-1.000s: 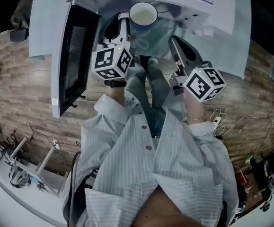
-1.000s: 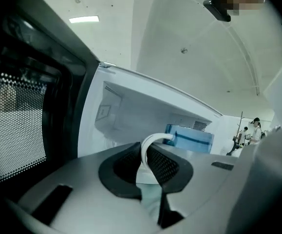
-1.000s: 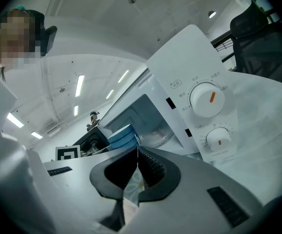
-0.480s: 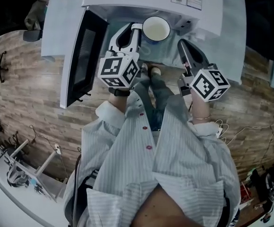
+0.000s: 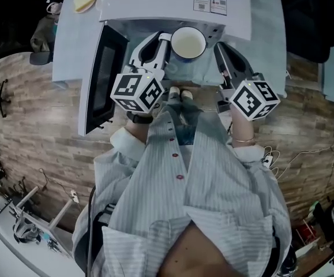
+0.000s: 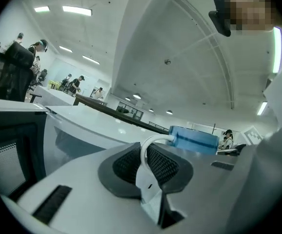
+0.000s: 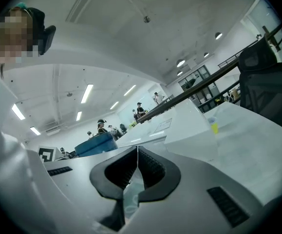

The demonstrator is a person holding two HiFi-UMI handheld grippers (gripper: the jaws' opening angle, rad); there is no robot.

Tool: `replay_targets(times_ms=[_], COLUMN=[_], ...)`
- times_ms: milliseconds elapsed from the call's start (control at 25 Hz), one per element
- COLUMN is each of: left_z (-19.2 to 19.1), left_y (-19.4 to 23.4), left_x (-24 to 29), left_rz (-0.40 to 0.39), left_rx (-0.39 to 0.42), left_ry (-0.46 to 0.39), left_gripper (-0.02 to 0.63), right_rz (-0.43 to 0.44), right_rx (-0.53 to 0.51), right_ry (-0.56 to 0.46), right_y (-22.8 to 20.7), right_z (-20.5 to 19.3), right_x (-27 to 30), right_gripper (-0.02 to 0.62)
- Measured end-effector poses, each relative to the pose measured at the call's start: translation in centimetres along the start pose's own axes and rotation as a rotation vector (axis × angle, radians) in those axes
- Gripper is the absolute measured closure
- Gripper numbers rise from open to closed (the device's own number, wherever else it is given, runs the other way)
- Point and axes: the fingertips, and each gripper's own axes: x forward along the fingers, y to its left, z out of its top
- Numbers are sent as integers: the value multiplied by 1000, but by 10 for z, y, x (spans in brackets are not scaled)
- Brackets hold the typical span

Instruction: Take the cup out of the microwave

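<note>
Head view: the white box-shaped microwave stands on a pale grey desk, its dark-windowed door swung wide open to the left. The round blue cup with a white inside hangs upright in the air at the mouth of the opening, just under the front edge of the top panel as the picture shows it. Whether it is fully clear of the cavity I cannot tell. Its inside shows only plain white.

The left gripper carries the cup. In the left gripper view its black ribbed fingers are clamped on the cup's white loop handle, one on each side, with the blue wall of the cup just beyond the tips.

The right gripper is just beside the cup on its right, apart from it. In the right gripper view its fingers are pressed together with nothing between them, and the blue cup lies off to the left. Farther right on the desk stands a small pale cup with yellow in its lower part.
</note>
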Motion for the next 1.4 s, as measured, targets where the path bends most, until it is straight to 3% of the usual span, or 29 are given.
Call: replay_targets(times_ms=[160, 480, 680, 1400], left_z=[6, 14, 16, 18], left_y=[-14, -35, -38, -39], left_x=[-1, -9, -15, -7], left_rz=[-51, -105, -106, -114], left_rx=[-47, -53, -90, -99], left_ry=[-3, -14, -21, -28], left_gripper=[558, 558, 558, 558], right_rz=[-3, 17, 29, 56], right_rx=[-4, -29, -38, -22], right_ry=[-29, -58, -61, -28], right_y=[3, 11, 13, 6], right_z=[13, 26, 31, 26], right_x=[-6, -15, -15, -7], right_gripper=[560, 561, 561, 561])
